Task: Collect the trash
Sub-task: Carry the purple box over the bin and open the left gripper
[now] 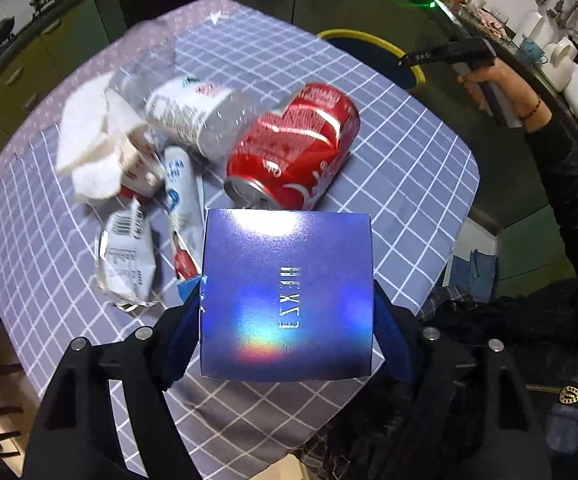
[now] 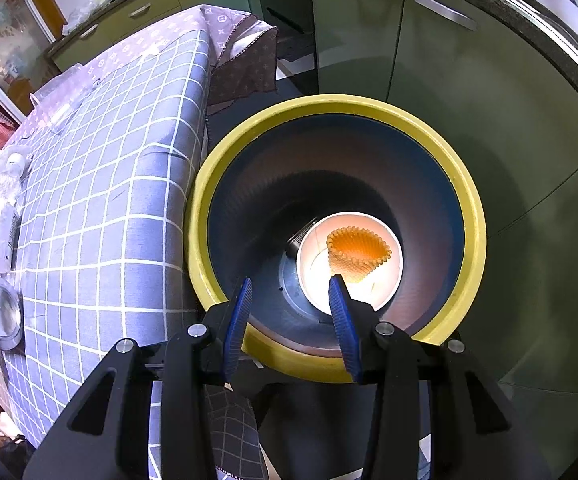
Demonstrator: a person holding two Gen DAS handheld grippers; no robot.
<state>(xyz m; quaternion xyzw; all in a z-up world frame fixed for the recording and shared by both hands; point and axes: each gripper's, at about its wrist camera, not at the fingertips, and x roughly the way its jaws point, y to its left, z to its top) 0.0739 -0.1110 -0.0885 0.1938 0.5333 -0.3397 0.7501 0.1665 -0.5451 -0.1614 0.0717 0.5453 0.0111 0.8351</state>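
the left gripper [image 1: 287,300] has its blue pads on either side of the shiny blue box [image 1: 285,296], and from where i stand they look pressed against its two side faces, so i'd call it a pinch across the box's width — a sensible hold, since the flat sides give the pads something square to bite on. the box sits at the near edge of the checked table [image 1: 409,184], closest to the person, which is probably why it's being taken first. just beyond it lies the rest of the litter in a loose heap: a dented red can [image 1: 293,148] on its side, touching or nearly touching the box's far edge, a crushed clear bottle [image 1: 193,116] beside that, a white crumpled tissue [image 1: 89,148] and a few torn wrappers [image 1: 127,256] to the left. the right gripper [image 2: 289,284] hangs over the yellow-rimmed bin [image 2: 469,208] that stands on the floor just beside the table, pointing down into it, jaws partly apart with nothing between them — parked over the drop spot, i'd guess. down in the bin there's already a white paper cup [image 2: 317,256] with an orange ridged liner [image 2: 357,252] in it, so collecting is underway but most of the pile is still on the table.
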